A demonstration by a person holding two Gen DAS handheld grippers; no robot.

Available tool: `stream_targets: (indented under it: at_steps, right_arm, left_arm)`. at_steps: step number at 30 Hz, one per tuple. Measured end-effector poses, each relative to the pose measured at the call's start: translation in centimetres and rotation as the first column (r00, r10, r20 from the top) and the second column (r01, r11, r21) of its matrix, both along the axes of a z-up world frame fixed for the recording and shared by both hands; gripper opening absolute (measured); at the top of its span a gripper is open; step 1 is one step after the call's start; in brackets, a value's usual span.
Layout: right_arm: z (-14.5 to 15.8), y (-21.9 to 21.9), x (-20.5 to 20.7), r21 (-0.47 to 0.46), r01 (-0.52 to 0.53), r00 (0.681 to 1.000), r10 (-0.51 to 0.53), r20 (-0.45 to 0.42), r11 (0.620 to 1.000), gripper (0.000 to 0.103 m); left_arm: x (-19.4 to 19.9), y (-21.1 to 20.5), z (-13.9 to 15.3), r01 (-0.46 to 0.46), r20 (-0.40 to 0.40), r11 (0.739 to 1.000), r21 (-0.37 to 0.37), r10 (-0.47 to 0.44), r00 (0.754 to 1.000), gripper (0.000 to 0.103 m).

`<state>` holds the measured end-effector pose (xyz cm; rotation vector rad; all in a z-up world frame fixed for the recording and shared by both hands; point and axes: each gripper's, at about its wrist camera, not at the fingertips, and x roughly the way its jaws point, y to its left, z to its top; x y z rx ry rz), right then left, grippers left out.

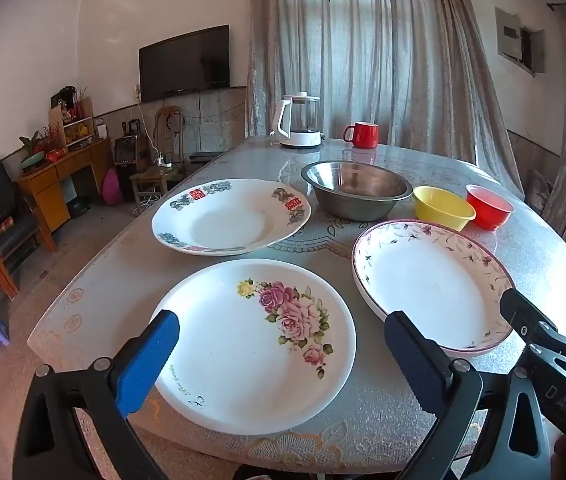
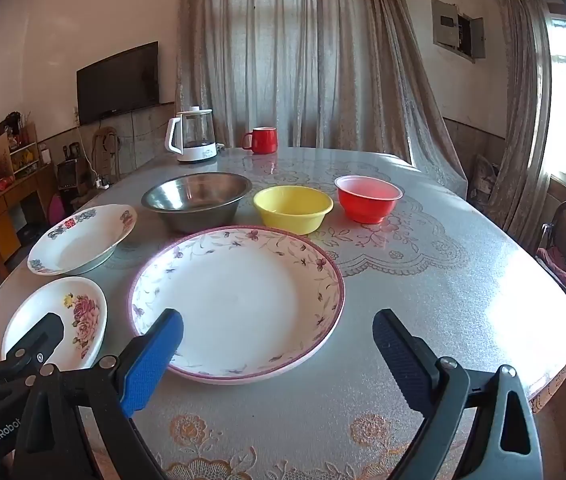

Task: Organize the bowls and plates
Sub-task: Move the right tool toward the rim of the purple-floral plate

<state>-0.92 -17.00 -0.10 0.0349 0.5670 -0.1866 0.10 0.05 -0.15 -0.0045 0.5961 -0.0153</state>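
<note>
We are holding the left hand-held gripper and right hand-held gripper spread apart, gripping nothing, above the near rose plate and purple-rimmed plate; bowls are sitting farther back on the tabletop.

Near table edge: bare table between the tongs and the plates; open approach.
Left tongs: jaws wide, nothing between them; rose plate lies directly below and ahead.
Right tongs: jaws wide, empty; pink-rimmed plate directly ahead.
Gap between plates: narrow strip of table separates rose plate, pink-rimmed plate and blue-patterned plate; none touching.
Middle row: steel bowl, yellow bowl, red bowl stand close together behind the plates, blocking a straight reach.
Right side: wide clear table.
Far edge: kettle and red mug, well apart from the bowls.
</note>
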Motion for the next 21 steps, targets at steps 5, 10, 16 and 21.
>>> stream_targets:
  at_steps: [5,10,16,21]
  right_arm:
    - [0.3,0.1,0.4,0.006,-0.01,1.0,0.01,-0.018,1.0,0.097]
    - [-0.4,0.4,0.8,0.003,-0.022,1.0,0.022,-0.004,1.0,0.097]
    - [-1.0,0.1,1.0,0.006,-0.019,1.0,0.019,-0.01,1.0,0.097]
    - [-1.2,-0.1,1.1,0.016,-0.018,1.0,0.018,-0.02,1.0,0.097]
  left_arm:
    - [0.4,0.2,-0.2,-0.016,-0.02,1.0,0.0,0.016,1.0,0.103]
    - [0.9,0.4,-0.5,-0.018,-0.028,1.0,-0.008,0.018,0.999,0.103]
    - [1.0,0.3,-0.8,-0.006,-0.048,1.0,-0.011,0.006,0.999,0.103]
    - [1.0,0.2,-0.8,-0.003,-0.051,1.0,-0.008,0.002,0.999,0.103]
